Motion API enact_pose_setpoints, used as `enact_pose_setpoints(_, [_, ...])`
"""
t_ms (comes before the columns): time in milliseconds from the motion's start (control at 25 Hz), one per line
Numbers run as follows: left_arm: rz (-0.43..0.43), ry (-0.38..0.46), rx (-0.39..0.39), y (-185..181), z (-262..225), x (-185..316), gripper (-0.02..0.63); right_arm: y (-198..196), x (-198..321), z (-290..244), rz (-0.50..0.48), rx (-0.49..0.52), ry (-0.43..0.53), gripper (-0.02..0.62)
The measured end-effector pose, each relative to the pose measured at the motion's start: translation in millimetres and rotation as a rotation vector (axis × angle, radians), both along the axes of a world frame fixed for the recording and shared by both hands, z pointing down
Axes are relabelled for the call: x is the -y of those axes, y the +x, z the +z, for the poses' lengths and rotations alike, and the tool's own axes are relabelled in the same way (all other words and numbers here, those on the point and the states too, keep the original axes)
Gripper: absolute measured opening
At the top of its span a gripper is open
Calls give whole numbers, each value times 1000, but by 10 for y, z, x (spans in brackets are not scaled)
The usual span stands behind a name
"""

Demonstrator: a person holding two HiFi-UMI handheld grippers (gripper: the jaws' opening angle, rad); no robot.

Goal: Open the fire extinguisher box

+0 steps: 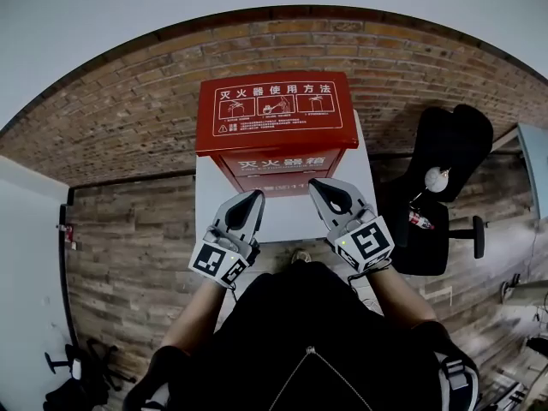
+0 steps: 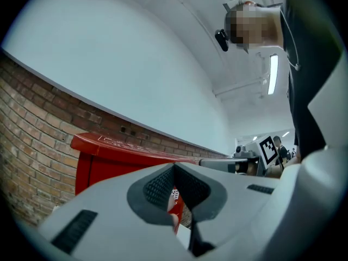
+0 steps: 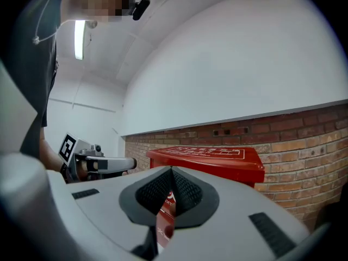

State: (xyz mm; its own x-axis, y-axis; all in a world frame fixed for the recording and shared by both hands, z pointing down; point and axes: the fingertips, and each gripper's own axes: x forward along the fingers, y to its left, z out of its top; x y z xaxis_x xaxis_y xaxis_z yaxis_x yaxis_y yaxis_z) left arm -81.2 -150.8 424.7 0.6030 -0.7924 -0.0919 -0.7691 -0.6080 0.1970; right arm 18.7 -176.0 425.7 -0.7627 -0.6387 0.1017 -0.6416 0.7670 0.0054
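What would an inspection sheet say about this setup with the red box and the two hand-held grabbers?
Surface: white top carrying the box.
Job's things: red fire extinguisher box, upright against the wall, looks closed.
Clutter: black office chair on the right, with small items on its seat too small to name; dark gear on the floor at lower left.
Grippers: left gripper and right gripper both shut and empty, held in front of the box and not touching it.
Cables: nothing seen on the surface.
Surroundings: brick wall behind, plank floor below.
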Motion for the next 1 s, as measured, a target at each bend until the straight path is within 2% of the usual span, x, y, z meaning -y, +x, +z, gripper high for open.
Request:
enact_pose_setpoints(120, [-21,-3,-1,21,17,93,49,45,127,82,5,-19,-11,18])
enact_pose_setpoints(320, [-94,-8,31,-107,17,228,49,31,242,91,-18,3,-30,18])
enact_pose_setpoints(400, [-97,0,48,-178,-25,263,48,26,273,-4,1,-1,5,18])
enact_pose_setpoints(520, [-83,24,59,-285,-159,333,48,4,293,-302,34,-25,144,18])
enact_pose_setpoints(600, [-88,48,73,-388,-277,383,48,31,311,-506,64,-3,197,18])
enact_pose_setpoints(800, [-109,121,100,-686,-562,507,57,326,523,-683,142,32,160,20])
enact_pose_setpoints(840, [-115,132,108,-747,-605,535,90,390,572,-698,158,38,156,21])
enact_pose_setpoints(880, [-124,142,117,-807,-640,561,120,451,610,-708,173,42,153,34])
enact_pose_setpoints(1000, [-160,160,145,-992,-689,629,164,591,692,-671,190,39,133,150])
